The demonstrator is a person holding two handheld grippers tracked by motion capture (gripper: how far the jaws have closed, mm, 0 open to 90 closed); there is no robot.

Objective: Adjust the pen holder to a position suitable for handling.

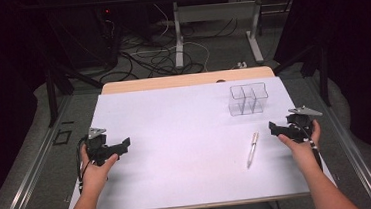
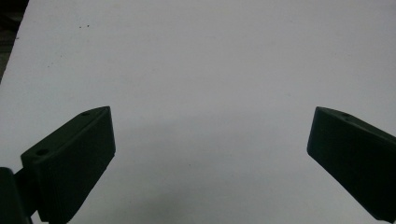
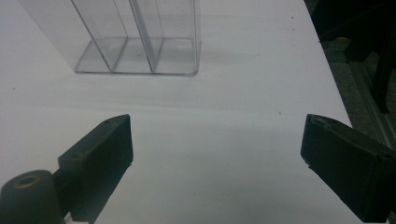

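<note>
Clear plastic organizer (image 1: pixel 248 99) stands empty, the pen (image 1: pixel 252 149) lies just in front of it, and we hold both tools, left (image 1: pixel 124 144) and right (image 1: pixel 273 128), wide open, gripping nothing—apparently unstarted.

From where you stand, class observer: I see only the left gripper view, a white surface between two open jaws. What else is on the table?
Observer: A pen lies flat on the white table, near the right gripper.
Operator: Anything beyond it?
Observer: A clear divided organizer stands farther back, with nothing visible in its compartments.
Operator: Is the right gripper holding something?
Observer: No, its jaws stand wide apart over bare table, facing the organizer.
</note>
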